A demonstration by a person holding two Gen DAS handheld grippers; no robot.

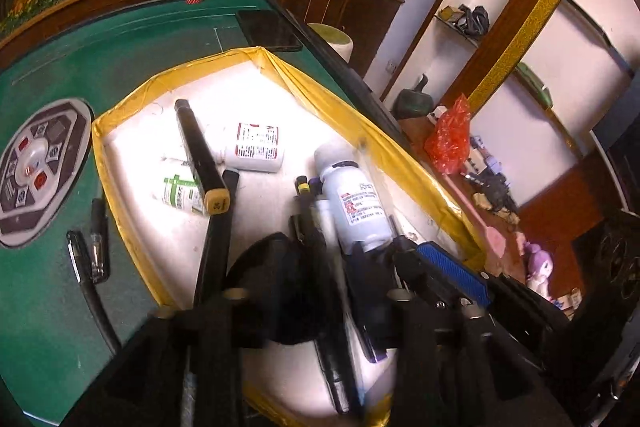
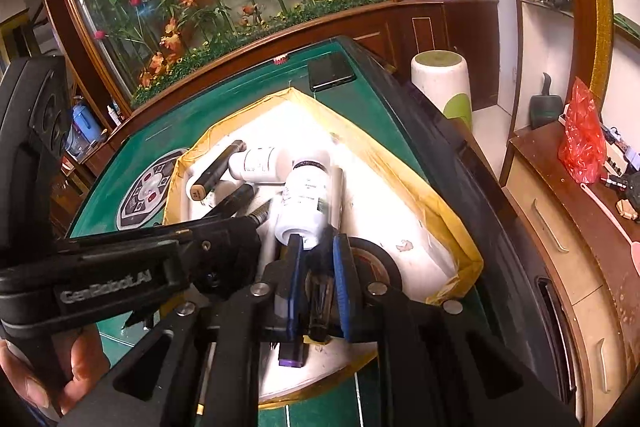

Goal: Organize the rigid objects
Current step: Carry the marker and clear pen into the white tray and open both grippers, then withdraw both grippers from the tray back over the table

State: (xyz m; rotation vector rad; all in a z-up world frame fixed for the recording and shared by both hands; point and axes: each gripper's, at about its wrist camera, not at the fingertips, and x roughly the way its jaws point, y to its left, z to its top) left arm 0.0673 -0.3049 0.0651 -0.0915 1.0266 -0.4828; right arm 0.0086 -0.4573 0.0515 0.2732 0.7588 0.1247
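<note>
Right wrist view: right gripper [image 2: 318, 259] jaws parted around marker [image 2: 320, 301]; left gripper [image 1: 360, 263] released over tray [image 1: 132, 111]

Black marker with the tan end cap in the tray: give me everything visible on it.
The marker is a long black body, plastic by its look, with a squarish tan end cap bearing a dark printed code. It lies flat in the white yellow-taped tray, cap end toward the camera. It lies across a green-labelled white bottle and beside a red-labelled one. No fingers touch it.
</note>
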